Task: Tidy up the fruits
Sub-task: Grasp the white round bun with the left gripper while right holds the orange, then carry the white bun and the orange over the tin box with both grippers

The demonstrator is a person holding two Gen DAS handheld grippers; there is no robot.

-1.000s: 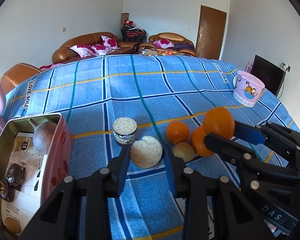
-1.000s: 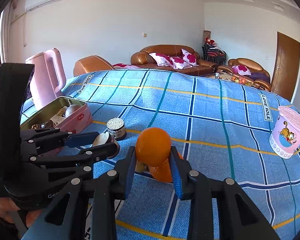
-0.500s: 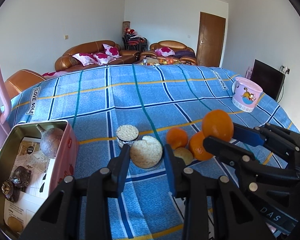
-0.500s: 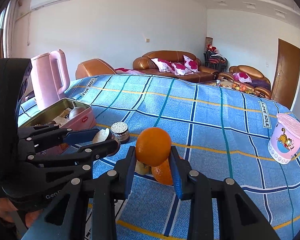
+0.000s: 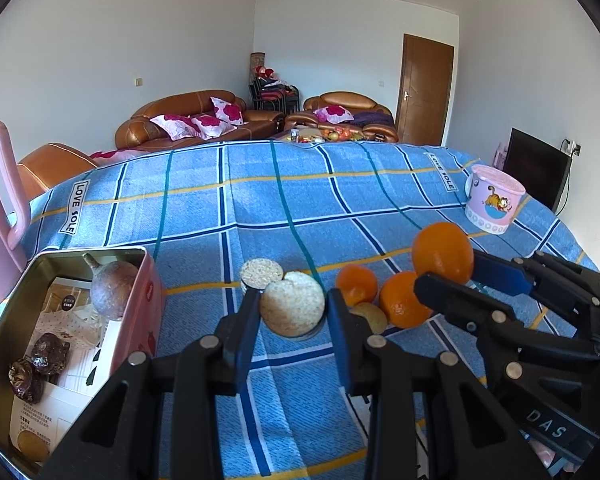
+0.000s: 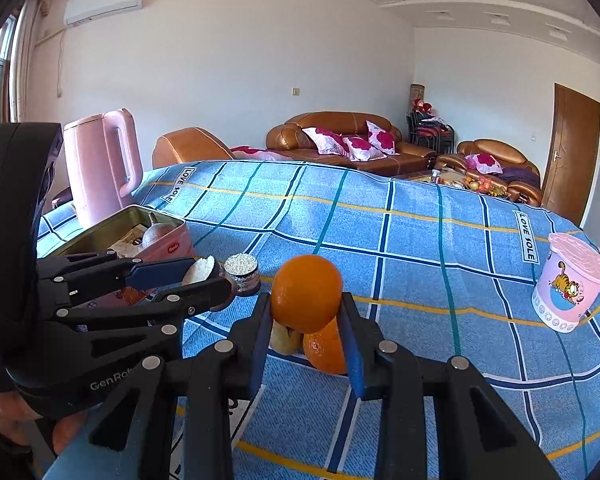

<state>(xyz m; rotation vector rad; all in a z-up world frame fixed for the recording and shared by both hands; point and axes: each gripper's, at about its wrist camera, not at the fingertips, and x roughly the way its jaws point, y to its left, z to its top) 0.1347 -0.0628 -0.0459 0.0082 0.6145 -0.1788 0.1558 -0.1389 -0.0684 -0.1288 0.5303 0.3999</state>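
Fruits: spread across the near part of the bench, which is covered by a blue checked cloth; listed here left to right as the left wrist view shows them.
Tin box: open, at the left edge; holds a brown round fruit with a stem, some dark wrinkled dried fruits and printed paper.
Small jar: stands just behind the left hand-held gripper's load, on the cloth.
Left hand-held gripper: jaws drawn in close on a pale, rough round disc, gripped by its edges and lifted off the cloth.
Loose pile: two oranges and a pale yellowish fruit lie touching one another on the cloth, just right of the disc.
Right hand-held gripper: jaws nearly closed on an orange, held above the pile.
Handling, orange: probably firm, fairly heavy for its size, with a smooth rind that may slip; best gripped across its widest middle, as now.
Handling, disc: looks light and crumbly; a gentle pinch on opposite edges seems wise.
Pink tub: well apart, far right.
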